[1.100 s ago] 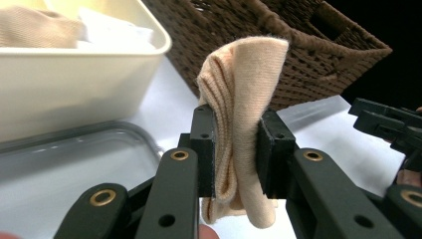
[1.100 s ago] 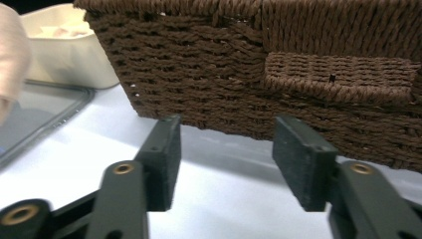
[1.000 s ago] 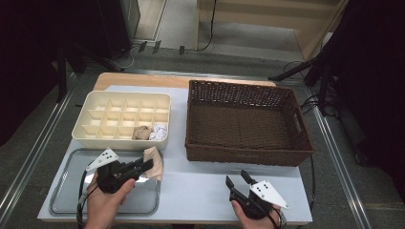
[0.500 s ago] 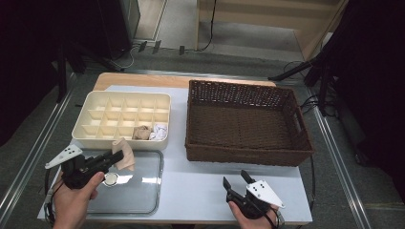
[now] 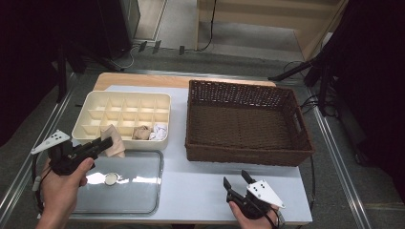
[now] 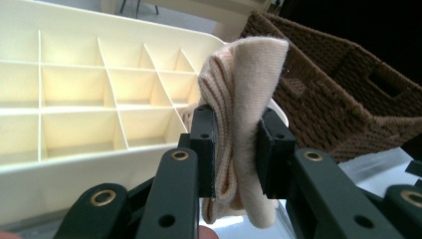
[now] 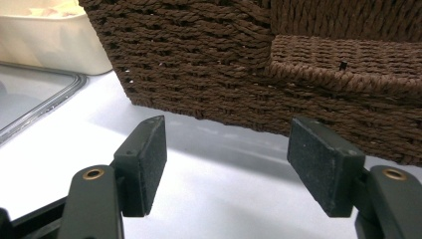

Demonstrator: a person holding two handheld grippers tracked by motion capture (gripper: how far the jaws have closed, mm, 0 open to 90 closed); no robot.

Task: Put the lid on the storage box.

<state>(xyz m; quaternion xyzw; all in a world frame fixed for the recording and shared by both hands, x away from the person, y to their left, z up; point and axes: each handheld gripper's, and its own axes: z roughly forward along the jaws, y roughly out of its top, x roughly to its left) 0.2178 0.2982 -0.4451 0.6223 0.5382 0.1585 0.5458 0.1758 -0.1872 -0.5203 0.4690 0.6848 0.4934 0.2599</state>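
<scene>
- Over on the left, the left gripper (image 5: 98, 145) has its jaws pinched tight on a folded peach cloth (image 5: 113, 146), which bulges out above and below the pads in the left gripper view.
- That cloth is held up at the near edge of the cream divider box (image 5: 95, 102), right over the box's front wall and the far rim of the metal tray (image 5: 143, 202).
- Two of the box's front compartments already hold small bundles: a tan one (image 5: 141, 132) and a white one (image 5: 159, 131), side by side.
- A small round disc (image 5: 111, 179) lies on the tray, near the person's left hand (image 5: 62, 188).
- The right gripper (image 5: 237, 181) sits low at the near edge of the white table (image 5: 200, 186), its jaws spread wide with nothing between them.
- It points at the front wall of the brown wicker basket (image 5: 248, 152), which stands just to the right of the divider box.
</scene>
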